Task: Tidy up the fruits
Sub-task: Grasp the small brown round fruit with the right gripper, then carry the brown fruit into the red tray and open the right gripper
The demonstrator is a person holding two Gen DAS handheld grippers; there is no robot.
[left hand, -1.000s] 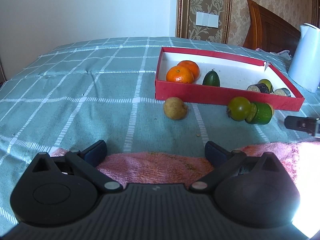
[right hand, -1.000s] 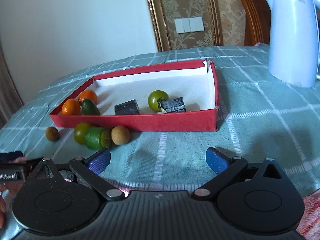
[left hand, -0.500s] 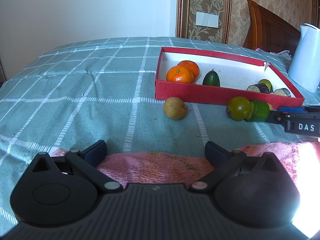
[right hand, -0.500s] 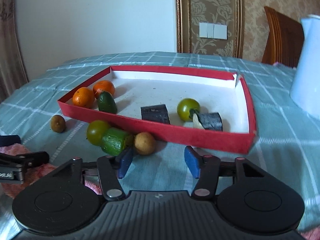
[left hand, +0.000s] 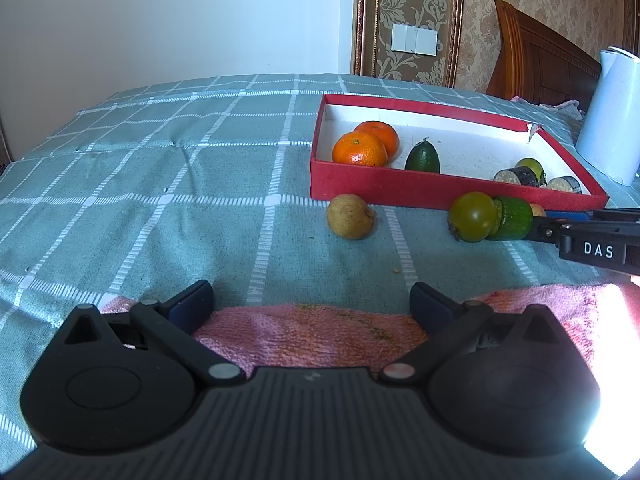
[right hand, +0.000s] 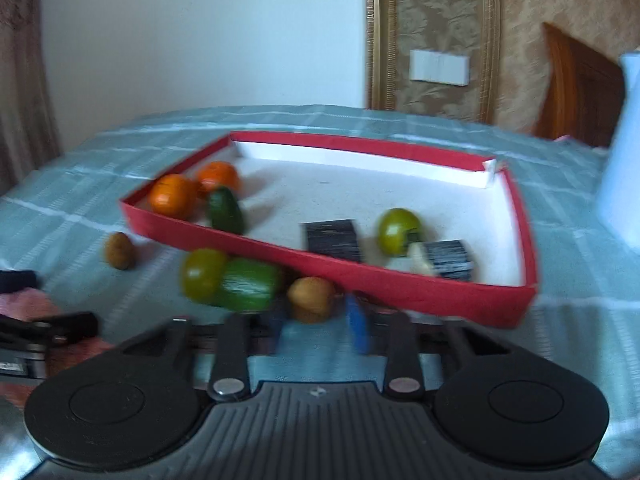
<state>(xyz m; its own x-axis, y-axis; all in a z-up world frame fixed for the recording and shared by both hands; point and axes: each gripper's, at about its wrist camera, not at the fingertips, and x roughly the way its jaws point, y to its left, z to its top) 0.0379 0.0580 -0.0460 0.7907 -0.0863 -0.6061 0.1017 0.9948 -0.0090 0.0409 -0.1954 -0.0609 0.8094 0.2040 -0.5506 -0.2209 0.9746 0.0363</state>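
The right gripper [right hand: 318, 330] had just been closing, its jaws pinched on the small brown fruit [right hand: 312, 298] just outside the red tray [right hand: 420, 294]. The left gripper [left hand: 310, 304] hung wide open, empty, above the pink towel [left hand: 312, 330].

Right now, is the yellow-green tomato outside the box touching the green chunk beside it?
Touching. Left wrist view: the tomato sits flush against the green chunk, with no gap between them.

Both wrist views low over the bed, facing the red tray [left hand: 400, 192] [right hand: 400, 286] — right nearer, blurred.
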